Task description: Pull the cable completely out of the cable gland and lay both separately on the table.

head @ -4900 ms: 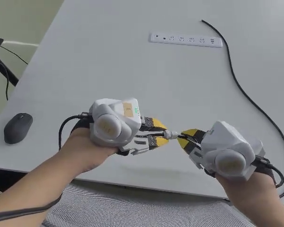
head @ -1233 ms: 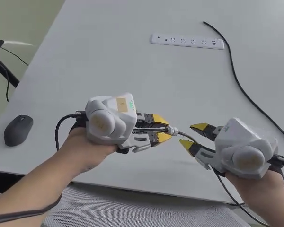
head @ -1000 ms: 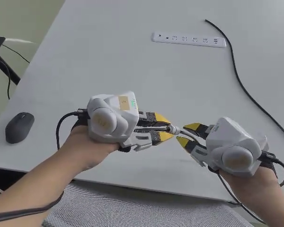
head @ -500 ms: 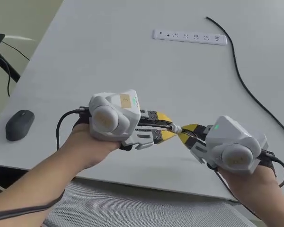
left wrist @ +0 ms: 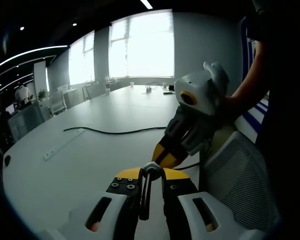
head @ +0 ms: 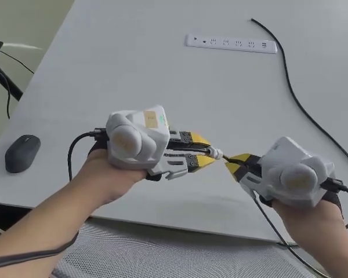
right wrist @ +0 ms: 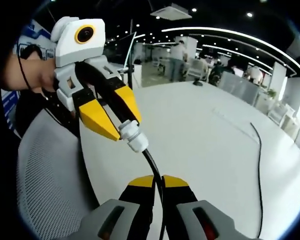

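My left gripper [head: 206, 156] is shut on the small white cable gland [head: 217, 154], held in the air above the table's front edge. A thin black cable [head: 225, 158] runs out of the gland into my right gripper [head: 233, 164], which is shut on it a short way from the gland. The cable's free end hangs down below the right hand. In the left gripper view the gland [left wrist: 151, 170] sits between the closed jaws. In the right gripper view the cable [right wrist: 152, 165] leads from my jaws up to the gland [right wrist: 132, 136], still inside it.
A white power strip [head: 231, 44] lies at the far side of the grey table [head: 133, 69]. A long black cord [head: 301, 110] trails along the right. A dark mouse [head: 22, 153] rests at the left edge. A mesh chair seat [head: 162, 249] is below the grippers.
The right gripper, open and apart from the gland a second ago, moved in, shut on the cable beside the gland, and has drawn slightly to the right.
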{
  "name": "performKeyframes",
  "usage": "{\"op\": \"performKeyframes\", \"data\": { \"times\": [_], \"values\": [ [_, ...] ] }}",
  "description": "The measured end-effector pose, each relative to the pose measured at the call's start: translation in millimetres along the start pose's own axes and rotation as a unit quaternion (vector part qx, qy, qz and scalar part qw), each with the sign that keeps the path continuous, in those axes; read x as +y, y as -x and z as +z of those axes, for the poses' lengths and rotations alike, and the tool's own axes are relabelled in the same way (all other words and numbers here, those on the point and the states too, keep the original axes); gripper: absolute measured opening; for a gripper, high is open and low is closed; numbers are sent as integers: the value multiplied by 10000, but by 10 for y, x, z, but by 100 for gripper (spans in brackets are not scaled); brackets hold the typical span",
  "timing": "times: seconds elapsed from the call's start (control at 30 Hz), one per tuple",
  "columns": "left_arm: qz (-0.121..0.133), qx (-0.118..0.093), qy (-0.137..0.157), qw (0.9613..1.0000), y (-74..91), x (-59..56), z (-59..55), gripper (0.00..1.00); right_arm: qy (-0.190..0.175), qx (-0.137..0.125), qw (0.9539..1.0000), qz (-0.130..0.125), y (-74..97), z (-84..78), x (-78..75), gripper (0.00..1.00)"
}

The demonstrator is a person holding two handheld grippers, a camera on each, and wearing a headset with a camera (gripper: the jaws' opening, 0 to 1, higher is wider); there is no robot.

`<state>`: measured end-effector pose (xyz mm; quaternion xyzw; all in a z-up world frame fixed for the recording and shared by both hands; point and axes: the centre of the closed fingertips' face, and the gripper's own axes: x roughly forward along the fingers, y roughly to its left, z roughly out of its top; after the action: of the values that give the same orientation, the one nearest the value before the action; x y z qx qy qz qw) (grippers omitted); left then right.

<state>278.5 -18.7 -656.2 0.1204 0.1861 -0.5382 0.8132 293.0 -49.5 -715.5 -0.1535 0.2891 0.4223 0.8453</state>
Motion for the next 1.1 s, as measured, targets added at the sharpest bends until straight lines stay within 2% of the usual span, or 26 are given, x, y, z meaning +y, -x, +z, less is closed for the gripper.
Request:
{"op": "performKeyframes", "data": {
  "times": [0.23, 0.43, 0.77, 0.93, 1.1],
  "values": [
    [26, -45, 19, 10000, 24, 18, 19, 15, -582, 69, 9981, -181, 32, -94, -114, 0],
    [40, -74, 13, 10000, 32, 18, 25, 15, -1161, 92, 9929, -257, 50, -190, -196, 0],
    [50, -90, 47, 9999, 44, 13, 22, 15, -1639, 228, 9854, -391, 91, -371, -273, 0],
    [69, -122, 82, 9999, 62, 15, 24, 15, -1950, 277, 9794, -438, 112, -472, -307, 0],
    [78, -136, 100, 9998, 67, 9, 22, 15, -2089, 340, 9762, -479, 127, -542, -320, 0]
  ]
}}
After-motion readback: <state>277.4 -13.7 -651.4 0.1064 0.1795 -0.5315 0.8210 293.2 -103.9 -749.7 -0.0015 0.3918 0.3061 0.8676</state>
